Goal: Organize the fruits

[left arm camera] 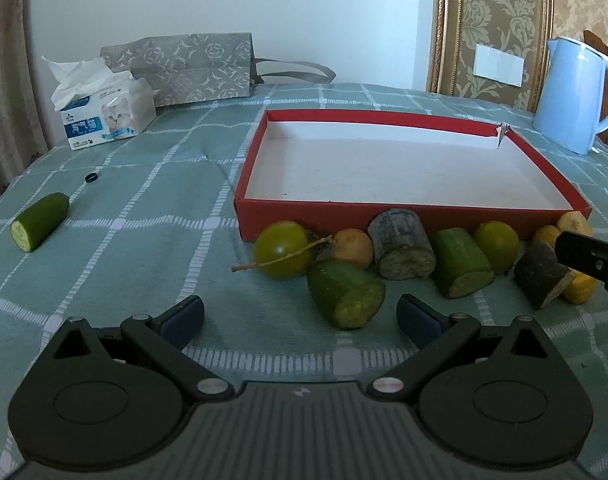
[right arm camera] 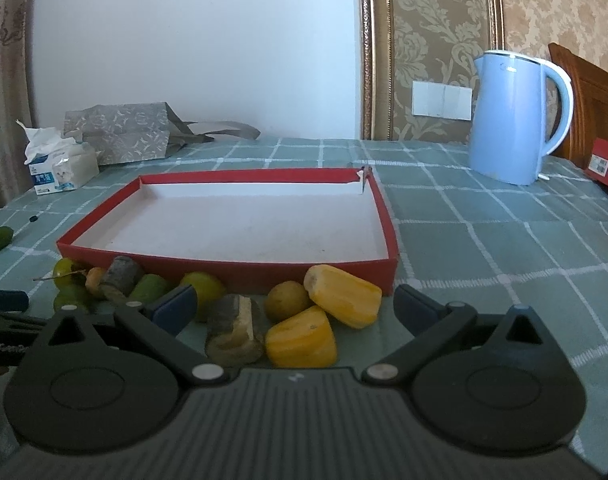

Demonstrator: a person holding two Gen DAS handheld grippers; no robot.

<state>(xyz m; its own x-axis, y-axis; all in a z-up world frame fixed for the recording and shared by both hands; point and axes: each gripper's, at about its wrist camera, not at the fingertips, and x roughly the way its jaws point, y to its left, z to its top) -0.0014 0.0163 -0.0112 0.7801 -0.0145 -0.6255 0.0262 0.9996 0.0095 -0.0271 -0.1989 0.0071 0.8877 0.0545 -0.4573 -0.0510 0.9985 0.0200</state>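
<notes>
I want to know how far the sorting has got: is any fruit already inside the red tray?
No, the red tray shows only its bare white floor, and the cut pieces lie outside along its near wall on the tablecloth.

We have the left gripper (left arm camera: 300, 314) low and level over the table, its jaws spread wide and nothing between the blue pads (left arm camera: 184, 314). Our right gripper (right arm camera: 294, 306) sits the same way, jaws parted wide, blue pads (right arm camera: 176, 304) empty. In the left wrist view the right gripper's black finger pokes in at the right edge; in the right wrist view the left gripper's blue tip and black body show at the left edge. Both point forward, side by side.
</notes>
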